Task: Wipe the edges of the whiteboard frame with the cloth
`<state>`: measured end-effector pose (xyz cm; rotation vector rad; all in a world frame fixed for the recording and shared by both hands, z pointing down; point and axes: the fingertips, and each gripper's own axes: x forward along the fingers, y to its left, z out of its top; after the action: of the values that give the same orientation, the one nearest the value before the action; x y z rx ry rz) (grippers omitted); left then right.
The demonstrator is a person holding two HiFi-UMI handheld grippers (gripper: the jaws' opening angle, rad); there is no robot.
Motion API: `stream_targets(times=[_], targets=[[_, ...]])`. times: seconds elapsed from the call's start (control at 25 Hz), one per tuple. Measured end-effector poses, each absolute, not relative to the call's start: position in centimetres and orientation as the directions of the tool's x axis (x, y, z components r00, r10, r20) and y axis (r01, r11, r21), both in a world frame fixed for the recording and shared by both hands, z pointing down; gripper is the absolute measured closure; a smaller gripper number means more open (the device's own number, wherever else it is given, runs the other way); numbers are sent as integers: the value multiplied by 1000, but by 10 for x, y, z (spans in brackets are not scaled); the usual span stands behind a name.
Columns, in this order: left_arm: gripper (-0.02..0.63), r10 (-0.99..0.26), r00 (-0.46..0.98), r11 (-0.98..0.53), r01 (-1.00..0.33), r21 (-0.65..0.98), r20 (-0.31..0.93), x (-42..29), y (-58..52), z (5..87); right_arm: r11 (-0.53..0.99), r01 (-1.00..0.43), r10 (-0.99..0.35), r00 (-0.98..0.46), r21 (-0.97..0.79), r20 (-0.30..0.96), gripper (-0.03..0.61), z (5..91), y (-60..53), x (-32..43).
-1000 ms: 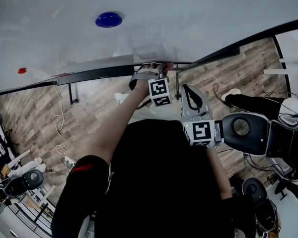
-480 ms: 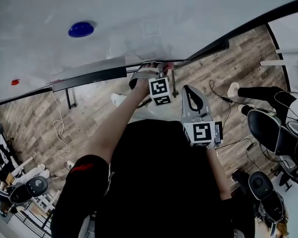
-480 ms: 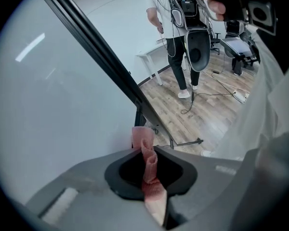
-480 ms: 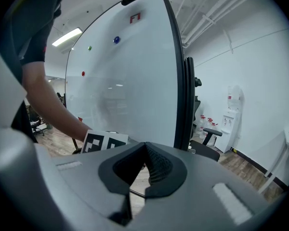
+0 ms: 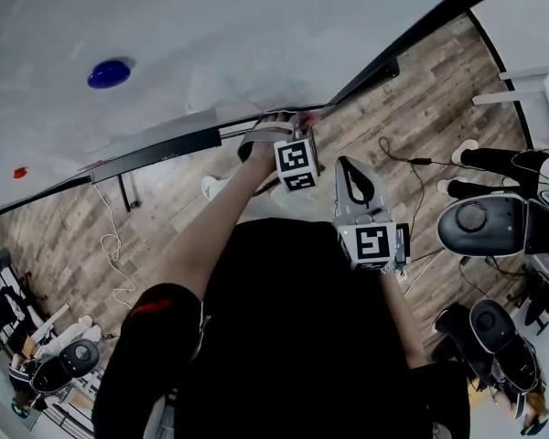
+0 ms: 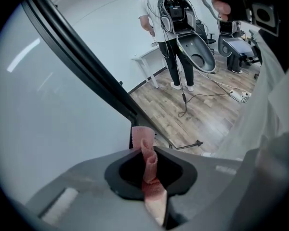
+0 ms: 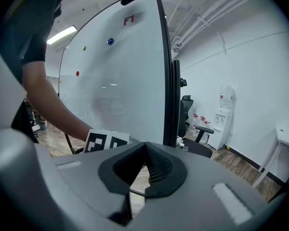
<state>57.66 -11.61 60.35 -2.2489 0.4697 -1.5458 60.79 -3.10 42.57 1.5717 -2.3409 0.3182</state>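
black whiteboard frame (image 6: 86, 64) runs down the left, with no wiped stretch to tell from unwiped — by my guess the job is midway, near the lower corner. left gripper (image 5: 296, 124) clamps the pink cloth (image 6: 147, 162), whose free end pokes out right at that frame. right gripper (image 5: 352, 179) hangs aside, jaws closed on nothing.

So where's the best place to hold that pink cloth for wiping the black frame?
Pinch the cloth near its folded end, coming from the room side toward the frame, as the left gripper does. It's a limp, narrow strip, so only a short tuft past the fingers should press firmly.
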Motion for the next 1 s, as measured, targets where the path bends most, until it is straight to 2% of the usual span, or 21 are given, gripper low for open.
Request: stream_targets(times=[1.0], targets=[[578, -481, 351, -856, 9, -516, 804, 624, -118, 610, 258, -966, -877, -233, 3, 421, 577, 432, -19, 640]])
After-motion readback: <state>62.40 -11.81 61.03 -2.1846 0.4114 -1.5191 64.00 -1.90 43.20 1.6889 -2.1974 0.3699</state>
